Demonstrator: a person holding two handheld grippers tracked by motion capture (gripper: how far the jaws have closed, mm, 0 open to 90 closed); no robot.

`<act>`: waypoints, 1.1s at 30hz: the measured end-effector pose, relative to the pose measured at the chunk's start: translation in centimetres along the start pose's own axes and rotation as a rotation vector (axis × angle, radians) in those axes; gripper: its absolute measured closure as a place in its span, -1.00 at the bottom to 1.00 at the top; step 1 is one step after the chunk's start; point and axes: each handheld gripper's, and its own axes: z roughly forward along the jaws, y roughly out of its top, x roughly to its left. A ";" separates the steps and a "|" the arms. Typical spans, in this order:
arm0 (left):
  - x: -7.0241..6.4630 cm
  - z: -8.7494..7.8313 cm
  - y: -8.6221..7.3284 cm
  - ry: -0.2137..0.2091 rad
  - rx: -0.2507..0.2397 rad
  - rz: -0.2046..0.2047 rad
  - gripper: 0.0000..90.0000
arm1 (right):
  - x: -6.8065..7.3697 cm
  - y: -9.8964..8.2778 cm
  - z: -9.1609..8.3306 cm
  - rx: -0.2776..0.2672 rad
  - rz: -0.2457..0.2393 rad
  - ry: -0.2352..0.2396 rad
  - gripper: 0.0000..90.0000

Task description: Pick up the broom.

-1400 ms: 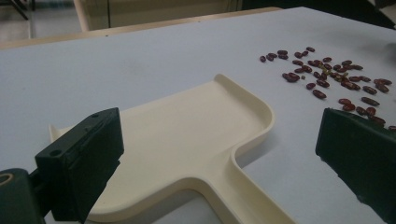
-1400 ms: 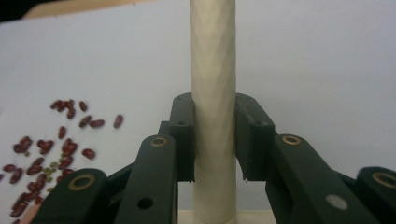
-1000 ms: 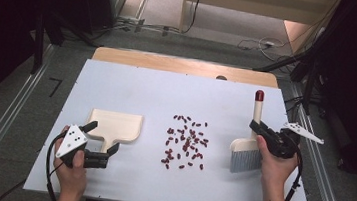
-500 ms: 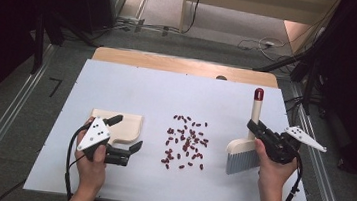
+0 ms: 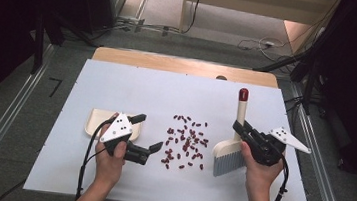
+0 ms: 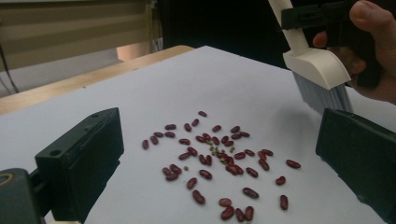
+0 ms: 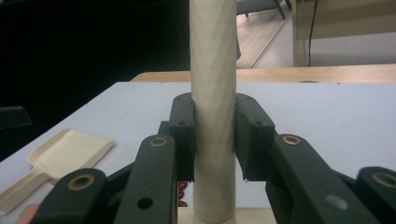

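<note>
In the high view, a pale blue-white surface carries a loose scatter of small, glossy dark red beans near its middle. To their left lies a flat cream dustpan of smooth plastic, its tray holding nothing that can be seen. The left gripper, held in the left hand, hovers between the dustpan and the beans with its black jaws spread wide and nothing between them. To the right of the beans a cream hand brush stands with grey bristles on the surface and a round handle tipped with a red cap. The right gripper, in the right hand, pinches that handle.

In the left gripper view, two blocky matte black jaws stand well apart, framing the beans, which are kidney-shaped and mixed with a few tiny greenish bits. The brush hangs at upper right, bristles near the surface.

In the right gripper view, the jaws press on both sides of the faceted cream brush handle. The dustpan lies at lower left, empty.
</note>
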 end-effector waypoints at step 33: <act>-6.7 4.6 0.8 -0.276 0.088 -0.138 -0.32 | 8.1 -1.5 1.7 0.008 -0.119 0.096 0.54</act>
